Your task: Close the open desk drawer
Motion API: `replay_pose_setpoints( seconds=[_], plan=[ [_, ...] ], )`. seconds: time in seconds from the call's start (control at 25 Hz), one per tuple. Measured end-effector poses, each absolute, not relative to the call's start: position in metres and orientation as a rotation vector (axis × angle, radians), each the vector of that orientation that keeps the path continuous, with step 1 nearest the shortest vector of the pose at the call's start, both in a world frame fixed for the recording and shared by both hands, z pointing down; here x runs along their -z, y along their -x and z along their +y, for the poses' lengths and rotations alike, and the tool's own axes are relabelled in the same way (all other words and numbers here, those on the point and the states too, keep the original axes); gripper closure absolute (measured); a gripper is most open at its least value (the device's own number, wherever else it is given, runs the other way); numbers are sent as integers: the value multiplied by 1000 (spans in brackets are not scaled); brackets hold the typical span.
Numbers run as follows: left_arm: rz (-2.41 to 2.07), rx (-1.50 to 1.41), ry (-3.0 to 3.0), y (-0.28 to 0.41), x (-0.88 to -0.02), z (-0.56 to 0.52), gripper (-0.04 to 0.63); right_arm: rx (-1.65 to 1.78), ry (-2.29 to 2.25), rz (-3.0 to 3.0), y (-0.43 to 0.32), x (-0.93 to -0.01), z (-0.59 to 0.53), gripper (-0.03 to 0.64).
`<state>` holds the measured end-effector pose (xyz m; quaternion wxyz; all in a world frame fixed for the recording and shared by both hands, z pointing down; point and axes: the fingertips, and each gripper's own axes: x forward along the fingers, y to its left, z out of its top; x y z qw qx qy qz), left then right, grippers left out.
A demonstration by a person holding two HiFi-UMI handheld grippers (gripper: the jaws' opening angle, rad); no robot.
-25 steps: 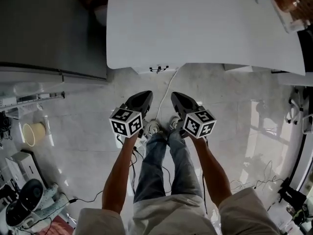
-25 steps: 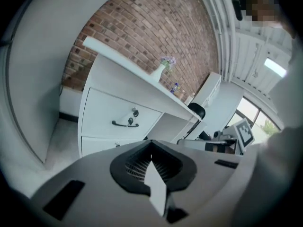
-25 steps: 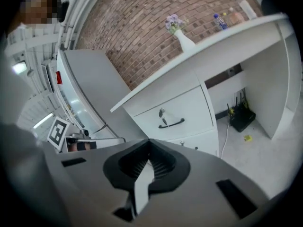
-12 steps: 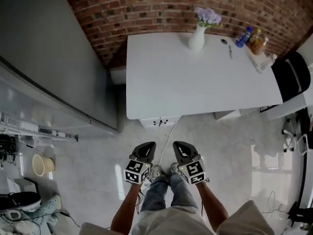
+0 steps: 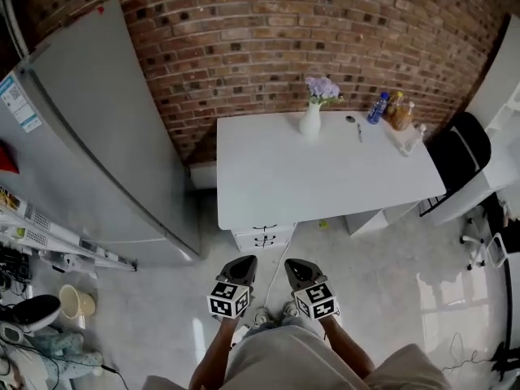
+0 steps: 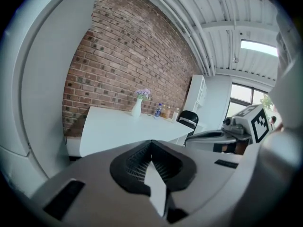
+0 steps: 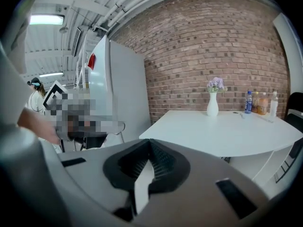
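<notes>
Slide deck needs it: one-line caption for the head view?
Person holds left gripper and right gripper, tongs shut, facing a white desk at a brick wall.

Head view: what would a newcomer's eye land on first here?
The red brick wall across the top, and the white desk in front of it with a vase of flowers at its far edge. Next, the left gripper and right gripper at bottom centre, both shut and empty, pointing toward the drawers under the desk's near edge.
</notes>
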<state>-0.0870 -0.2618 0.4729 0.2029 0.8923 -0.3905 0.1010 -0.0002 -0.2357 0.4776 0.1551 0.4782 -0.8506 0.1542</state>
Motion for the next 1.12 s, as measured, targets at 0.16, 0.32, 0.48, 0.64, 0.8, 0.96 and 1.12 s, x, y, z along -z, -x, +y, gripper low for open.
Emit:
replay_pose_setpoints(
  seconds=[0.16, 0.32, 0.48, 0.64, 0.8, 0.96, 1.12],
  plan=[
    [-1091, -251, -2562, 76, -441, -270, 583, -376, -1428, -2464, -6, -447, -243, 598],
    [-1095, -248, -2618, 68, -425, -265, 583, -334, -1462, -2492, -7, -427, -239, 598],
    [-1090, -240, -2627, 62, -419, -255, 582, -304, -1476, -2520, -12, -416, -232, 598],
    [-1087, -250, -2615, 57, -420, -233, 583, -330, -1464, -2534, -16, -416, -214, 598],
    [-1103, -253, -2594, 47, -420, -206, 582, -345, -1420, -2551, -22, -418, -187, 598],
    [-1123, -256, -2571, 35, -422, -172, 582, -350, -1369, -2560, -29, -423, -151, 598],
    [-1145, -284, -2544, 26, -433, -129, 583, -373, -1329, -2572, -33, -431, -109, 599]
  ],
)
